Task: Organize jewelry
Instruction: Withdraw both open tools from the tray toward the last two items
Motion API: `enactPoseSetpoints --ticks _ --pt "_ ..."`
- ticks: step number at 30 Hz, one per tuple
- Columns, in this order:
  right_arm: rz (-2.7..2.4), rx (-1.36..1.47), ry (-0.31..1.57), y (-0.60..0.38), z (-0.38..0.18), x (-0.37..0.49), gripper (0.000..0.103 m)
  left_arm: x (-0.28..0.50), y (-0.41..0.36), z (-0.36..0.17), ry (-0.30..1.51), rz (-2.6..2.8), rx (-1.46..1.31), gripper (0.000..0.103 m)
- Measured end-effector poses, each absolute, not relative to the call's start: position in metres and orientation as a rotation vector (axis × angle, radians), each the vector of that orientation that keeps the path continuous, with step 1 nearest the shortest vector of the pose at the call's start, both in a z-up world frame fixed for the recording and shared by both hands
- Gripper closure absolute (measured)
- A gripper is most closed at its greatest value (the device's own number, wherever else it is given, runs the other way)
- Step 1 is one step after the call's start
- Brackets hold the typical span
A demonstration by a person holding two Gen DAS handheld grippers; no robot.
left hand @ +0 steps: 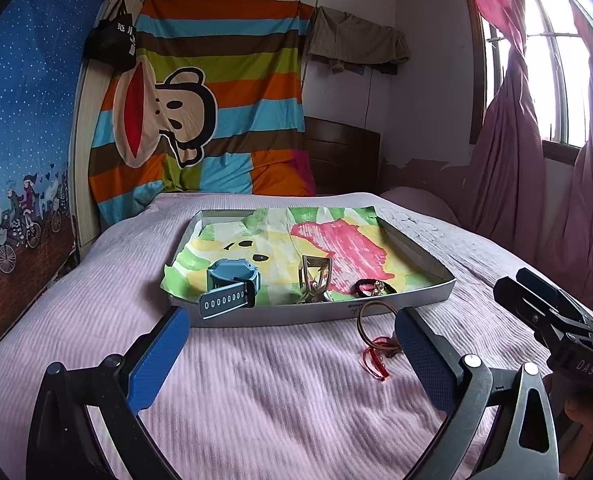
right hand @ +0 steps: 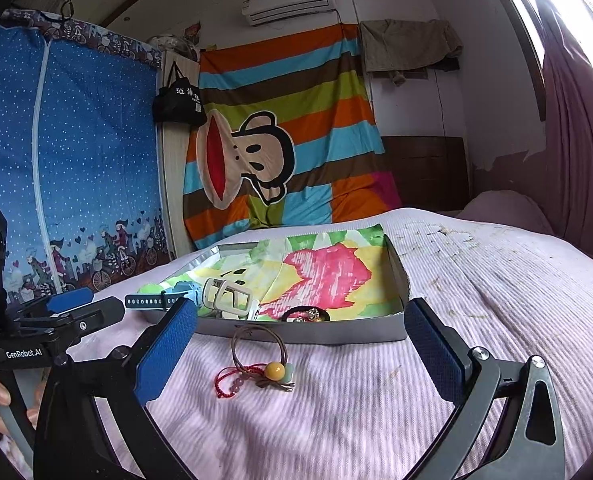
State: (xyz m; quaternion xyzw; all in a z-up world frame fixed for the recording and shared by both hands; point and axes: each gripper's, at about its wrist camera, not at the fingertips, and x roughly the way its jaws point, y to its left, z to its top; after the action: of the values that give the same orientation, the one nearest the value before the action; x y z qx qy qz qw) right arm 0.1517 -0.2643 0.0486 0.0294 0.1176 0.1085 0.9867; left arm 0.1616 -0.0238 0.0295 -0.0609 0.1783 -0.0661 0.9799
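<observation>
A: Where's the brown hair tie?
B: Centre of the frame, on the bed, just before the tray. Right gripper and left gripper fingers stand apart, empty.
A: Handling?
B: Likely light, limp; pinch beside the bead.

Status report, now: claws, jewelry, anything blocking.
Left claw and right claw open, empty. Blue watch, black hair tie in tray; brown hair tie and red cord bracelet on the bedspread. Nothing blocking.
</observation>
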Motion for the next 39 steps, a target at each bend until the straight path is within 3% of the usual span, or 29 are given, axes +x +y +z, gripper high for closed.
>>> enactPoseSetpoints --ticks 36,38,39 --pt "0.251 0.058 0.413 -0.272 0.016 0.183 0.002 0.178 -0.042 0.007 0.560 -0.177 -0.037 0.000" --pt "0.261 0.059 0.433 -0.271 0.013 0.187 0.005 0.182 -0.042 0.005 0.580 -0.213 -0.052 0.006" --pt "0.271 0.061 0.445 -0.271 0.011 0.190 0.011 0.184 -0.042 0.003 0.593 -0.227 -0.061 0.011"
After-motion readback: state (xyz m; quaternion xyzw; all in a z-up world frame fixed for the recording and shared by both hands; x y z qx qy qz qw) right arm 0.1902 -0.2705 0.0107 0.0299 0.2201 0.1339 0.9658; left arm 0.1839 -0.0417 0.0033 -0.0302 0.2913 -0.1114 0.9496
